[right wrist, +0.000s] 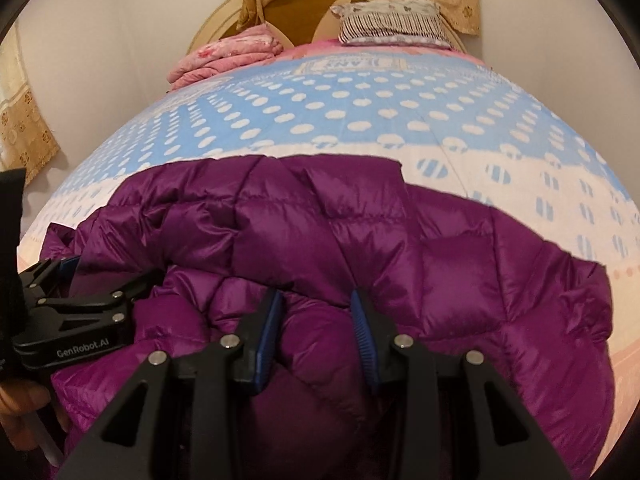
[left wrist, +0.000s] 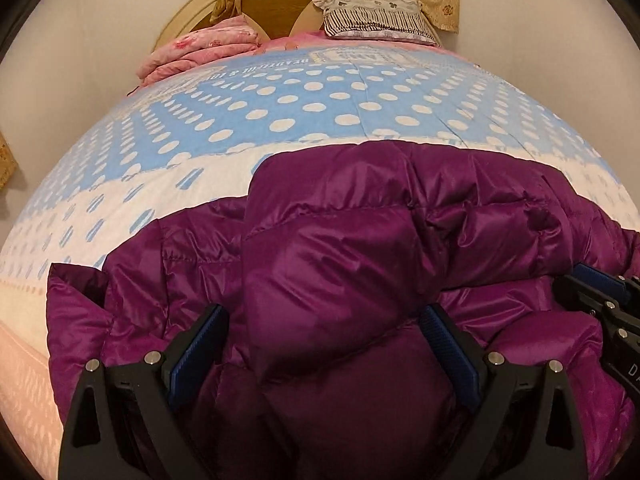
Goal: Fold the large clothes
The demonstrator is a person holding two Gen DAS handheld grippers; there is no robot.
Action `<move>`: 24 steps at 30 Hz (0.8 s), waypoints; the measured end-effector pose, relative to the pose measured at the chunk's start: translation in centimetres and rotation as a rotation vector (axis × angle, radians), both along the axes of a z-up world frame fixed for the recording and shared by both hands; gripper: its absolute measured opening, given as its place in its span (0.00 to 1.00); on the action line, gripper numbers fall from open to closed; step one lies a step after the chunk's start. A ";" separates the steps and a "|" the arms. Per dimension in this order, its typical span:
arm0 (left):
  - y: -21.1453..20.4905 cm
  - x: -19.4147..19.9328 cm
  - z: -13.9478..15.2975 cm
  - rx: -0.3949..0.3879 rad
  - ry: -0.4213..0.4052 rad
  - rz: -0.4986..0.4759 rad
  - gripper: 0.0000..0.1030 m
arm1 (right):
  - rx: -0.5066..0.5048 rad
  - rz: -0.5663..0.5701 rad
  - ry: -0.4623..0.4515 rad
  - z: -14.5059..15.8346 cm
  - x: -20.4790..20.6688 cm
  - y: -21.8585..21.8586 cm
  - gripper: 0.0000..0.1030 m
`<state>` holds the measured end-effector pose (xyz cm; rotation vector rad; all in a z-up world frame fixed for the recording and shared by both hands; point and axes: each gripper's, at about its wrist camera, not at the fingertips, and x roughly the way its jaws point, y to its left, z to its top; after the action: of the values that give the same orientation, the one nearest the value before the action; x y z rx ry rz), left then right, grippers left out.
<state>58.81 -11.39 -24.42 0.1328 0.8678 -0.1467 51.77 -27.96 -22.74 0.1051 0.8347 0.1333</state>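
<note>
A shiny purple puffer jacket (left wrist: pixel 360 248) lies bunched on the bed near its foot; it also shows in the right wrist view (right wrist: pixel 380 248). My left gripper (left wrist: pixel 322 316) is open wide, its blue-padded fingers (left wrist: pixel 196 344) straddling a puffy fold of the jacket. My right gripper (right wrist: pixel 316 300) is partly open with a bulge of jacket between its pads (right wrist: pixel 364 328); it also shows at the right edge of the left wrist view (left wrist: pixel 600 292). The left gripper shows at the left of the right wrist view (right wrist: pixel 80 288).
The bed has a blue and white dotted cover (left wrist: pixel 280 104). A folded pink blanket (left wrist: pixel 200 52) and a striped pillow (left wrist: pixel 376 16) lie by the round headboard (left wrist: pixel 280 8). Walls stand on both sides. A curtain (right wrist: pixel 24 120) hangs at the left.
</note>
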 end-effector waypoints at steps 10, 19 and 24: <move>0.1 0.6 1.0 0.036 0.018 0.016 0.95 | -0.078 0.009 0.034 0.5 0.0 0.8 0.39; 0.8 -5.7 3.1 -0.014 -0.039 -0.026 0.95 | -0.019 0.114 -0.016 3.7 -5.5 2.2 0.40; 0.8 -5.3 0.8 -0.015 -0.006 0.000 0.95 | -0.083 0.110 -0.003 0.3 -6.0 3.0 0.41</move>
<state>53.47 -10.60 -23.62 0.1187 0.8604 -0.1524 45.74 -24.92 -22.46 -0.0186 0.8418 0.2020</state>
